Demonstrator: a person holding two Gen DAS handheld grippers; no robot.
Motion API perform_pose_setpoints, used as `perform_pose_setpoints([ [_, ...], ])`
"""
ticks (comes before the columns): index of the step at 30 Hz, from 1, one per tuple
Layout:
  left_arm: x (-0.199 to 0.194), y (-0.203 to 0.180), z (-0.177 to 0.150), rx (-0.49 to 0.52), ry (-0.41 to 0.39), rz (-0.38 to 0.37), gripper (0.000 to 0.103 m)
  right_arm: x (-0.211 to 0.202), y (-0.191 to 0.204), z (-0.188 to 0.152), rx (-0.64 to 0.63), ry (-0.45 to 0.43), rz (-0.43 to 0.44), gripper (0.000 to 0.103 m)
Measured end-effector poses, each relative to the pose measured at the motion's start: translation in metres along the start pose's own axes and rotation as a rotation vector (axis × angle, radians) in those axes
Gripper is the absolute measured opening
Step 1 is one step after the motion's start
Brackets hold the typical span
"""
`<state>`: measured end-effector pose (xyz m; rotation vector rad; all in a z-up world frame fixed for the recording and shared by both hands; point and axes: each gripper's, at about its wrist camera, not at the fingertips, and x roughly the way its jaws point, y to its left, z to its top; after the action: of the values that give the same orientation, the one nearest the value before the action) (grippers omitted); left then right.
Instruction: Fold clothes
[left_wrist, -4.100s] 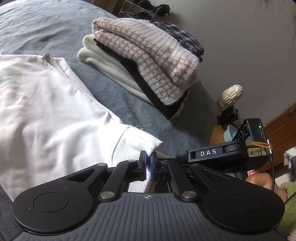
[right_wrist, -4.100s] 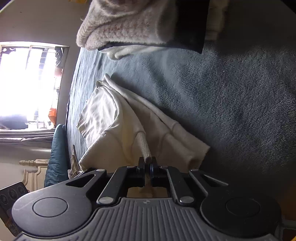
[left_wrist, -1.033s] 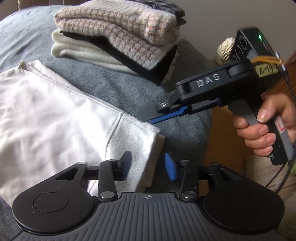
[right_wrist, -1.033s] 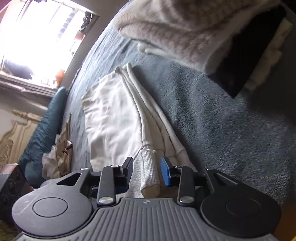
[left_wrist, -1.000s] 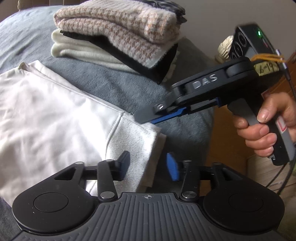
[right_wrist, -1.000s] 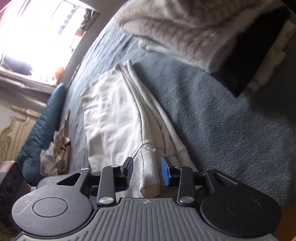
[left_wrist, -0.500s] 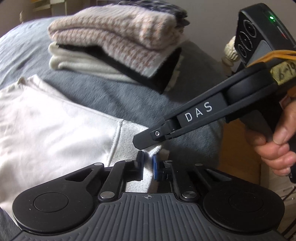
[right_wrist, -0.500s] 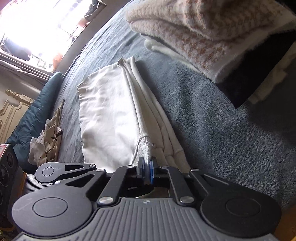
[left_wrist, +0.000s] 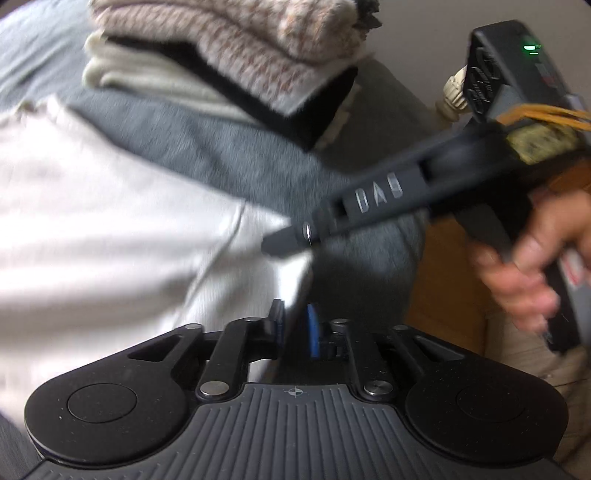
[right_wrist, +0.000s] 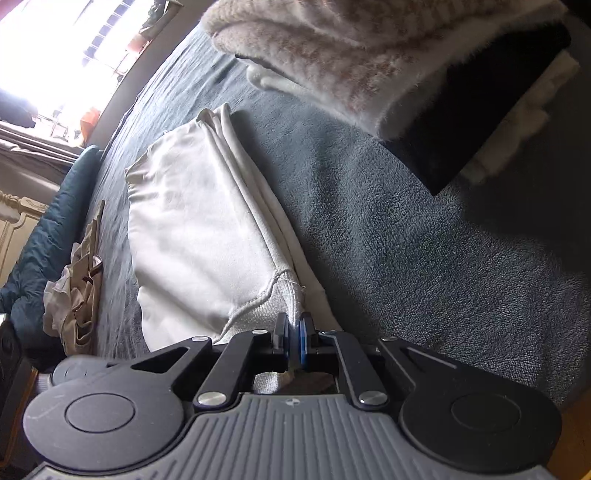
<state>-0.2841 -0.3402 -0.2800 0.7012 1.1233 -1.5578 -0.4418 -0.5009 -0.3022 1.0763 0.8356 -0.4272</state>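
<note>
While right tongs (right_wrist: 293, 334) pinch the sweatshirt (right_wrist: 192, 229), the left view shows a hand (left_wrist: 532, 258).

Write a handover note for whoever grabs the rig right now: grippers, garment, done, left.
Right gripper: shut on the ribbed hem of the white cotton sweatshirt.
Left gripper: jaws opening, the same hem's corner between the fingers, grip not firm; the view is blurred.
The sweatshirt lies partly folded, its long edges layered, on the grey fleece blanket. The stack of folded knitwear sits beyond it, apart.
Done: lengthwise folds.
Left: probably re-grip with the left gripper, fold the hem end over, then add it to the stack.
</note>
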Motion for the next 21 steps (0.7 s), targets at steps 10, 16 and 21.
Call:
perform_pose_setpoints([
  [10,-0.035,0.026,-0.082,-0.023,0.134,0.233,0.036,0.004,-0.002,-0.001,0.035,0.011,-0.008,0.007],
  [16,-0.043,0.05,-0.097,-0.299,0.157,0.235,0.04,0.004,0.0,0.0,0.033,0.011,-0.019,0.008],
  [21,-0.046,0.079,-0.107,-0.618,0.111,0.183,0.04,0.003,0.003,0.001,0.015,0.012,-0.035,0.008],
])
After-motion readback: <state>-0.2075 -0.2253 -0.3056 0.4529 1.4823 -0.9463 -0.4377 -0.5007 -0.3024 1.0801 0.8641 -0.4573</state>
